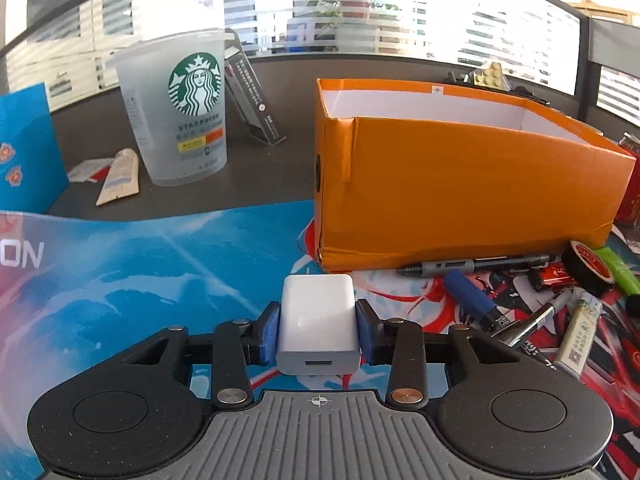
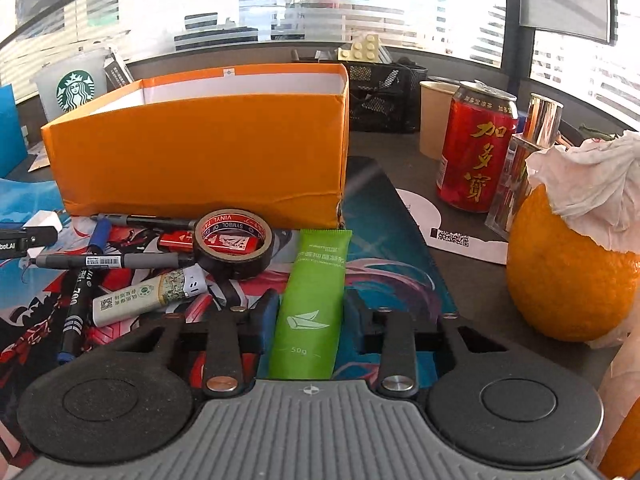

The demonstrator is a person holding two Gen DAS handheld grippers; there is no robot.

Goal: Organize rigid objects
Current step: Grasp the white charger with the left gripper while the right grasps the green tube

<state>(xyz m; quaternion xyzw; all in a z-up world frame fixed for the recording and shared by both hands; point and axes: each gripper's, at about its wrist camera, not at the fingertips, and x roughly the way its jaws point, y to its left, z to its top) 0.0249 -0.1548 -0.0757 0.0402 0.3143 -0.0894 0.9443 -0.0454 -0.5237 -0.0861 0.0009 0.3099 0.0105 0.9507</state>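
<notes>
The left tool squeezes a white charger that should go up into the orange box, while the right tool sits spread apart around a green tube.

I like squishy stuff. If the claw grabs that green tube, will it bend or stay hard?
The green tube would probably squash a bit: it looks like soft plastic with a flat crimped end. It lies flat, so it likely won't roll. The right claw straddles it, pads apparently not yet touching.

Your box sits far on the surface; pens and tape roll lie near it, cup far left, can right.
</notes>
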